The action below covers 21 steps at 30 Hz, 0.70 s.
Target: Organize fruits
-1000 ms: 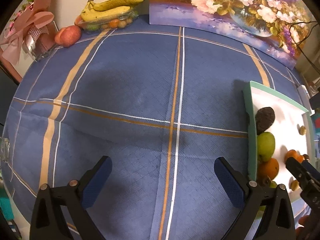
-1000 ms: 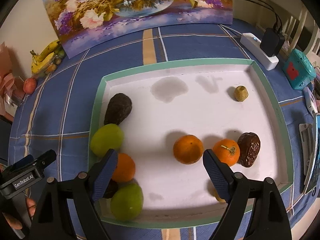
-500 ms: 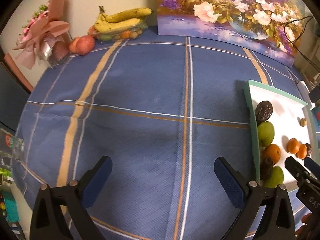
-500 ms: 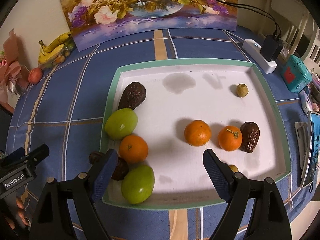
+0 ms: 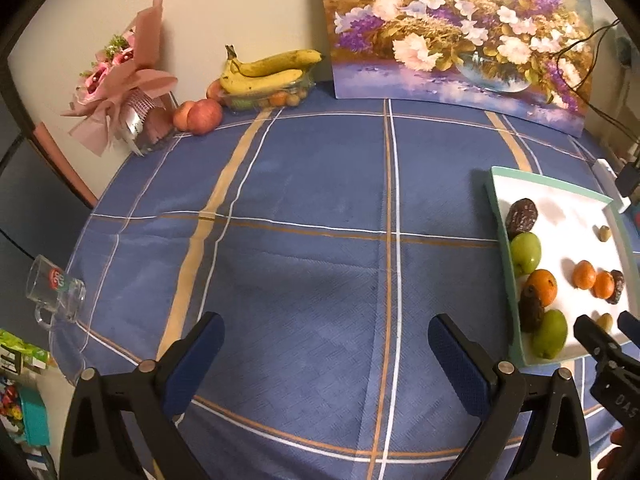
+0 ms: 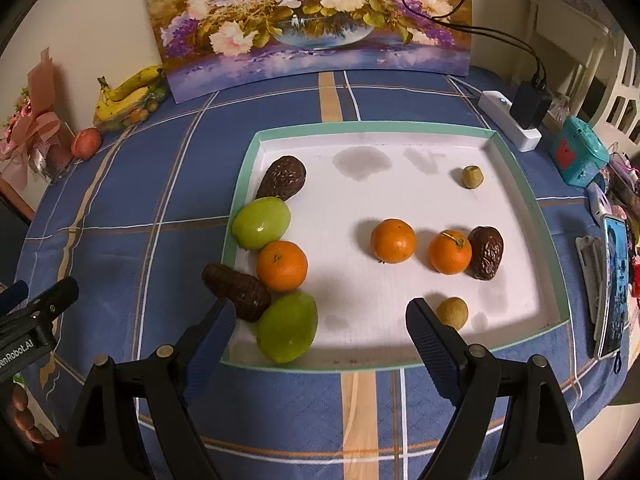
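A white tray with a green rim (image 6: 524,200) lies on the blue tablecloth. In it are two green fruits (image 6: 262,223) (image 6: 287,328), three oranges (image 6: 282,266) (image 6: 393,240) (image 6: 450,252), three dark avocados (image 6: 282,178) (image 6: 236,292) (image 6: 486,253) and two small brown fruits (image 6: 473,177) (image 6: 452,312). One avocado lies across the tray's left rim. My right gripper (image 6: 320,332) is open and empty above the tray's near edge. My left gripper (image 5: 326,350) is open and empty over bare cloth, left of the tray (image 5: 502,216).
Bananas on a fruit bowl (image 5: 266,72), apples (image 5: 204,115) and a pink bouquet (image 5: 120,80) stand at the back left. A flower painting (image 5: 452,28) leans on the wall. A glass mug (image 5: 54,288) sits at the left edge. A power strip (image 6: 512,124), teal box (image 6: 580,154) and phone (image 6: 612,284) lie right of the tray.
Both grippers have pulled back and up from the table, so more of the cloth and tray shows. The jaws stay open. The fruits have not moved.
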Motion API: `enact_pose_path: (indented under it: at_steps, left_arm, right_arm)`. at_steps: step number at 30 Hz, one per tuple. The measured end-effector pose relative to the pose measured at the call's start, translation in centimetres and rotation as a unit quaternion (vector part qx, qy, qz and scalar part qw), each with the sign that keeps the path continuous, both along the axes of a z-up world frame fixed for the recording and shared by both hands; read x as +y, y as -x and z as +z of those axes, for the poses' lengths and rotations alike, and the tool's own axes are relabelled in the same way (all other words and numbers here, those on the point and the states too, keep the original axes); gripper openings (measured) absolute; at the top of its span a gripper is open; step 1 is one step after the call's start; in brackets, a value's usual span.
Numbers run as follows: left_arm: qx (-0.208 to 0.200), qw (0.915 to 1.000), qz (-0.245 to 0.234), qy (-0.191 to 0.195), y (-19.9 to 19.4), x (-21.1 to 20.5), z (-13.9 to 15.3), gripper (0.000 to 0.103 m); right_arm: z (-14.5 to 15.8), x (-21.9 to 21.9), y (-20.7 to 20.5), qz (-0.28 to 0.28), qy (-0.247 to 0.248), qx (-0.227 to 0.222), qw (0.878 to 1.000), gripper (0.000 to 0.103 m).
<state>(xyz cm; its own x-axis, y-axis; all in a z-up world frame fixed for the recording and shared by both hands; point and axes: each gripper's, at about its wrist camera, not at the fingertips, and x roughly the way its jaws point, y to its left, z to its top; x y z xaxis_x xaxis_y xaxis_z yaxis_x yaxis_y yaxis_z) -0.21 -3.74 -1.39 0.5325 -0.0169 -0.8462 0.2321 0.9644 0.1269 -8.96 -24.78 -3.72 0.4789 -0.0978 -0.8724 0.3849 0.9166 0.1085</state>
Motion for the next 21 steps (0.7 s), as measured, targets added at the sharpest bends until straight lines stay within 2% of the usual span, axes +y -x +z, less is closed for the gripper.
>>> enact_pose_path:
  at_steps: [9, 21]
  left_arm:
    - [0.003, 0.9998, -0.005, -0.018, 1.3, -0.3, 0.2, 0.103]
    - [0.018, 0.9993, 0.005, -0.033, 1.6, 0.1, -0.3, 0.103]
  right_arm:
    - [0.6, 1.4, 0.9, 0.018, 0.004, -0.013, 1.000, 0.088]
    - [1.3, 1.5, 1.6, 0.013, 0.013, -0.023, 1.000, 0.088]
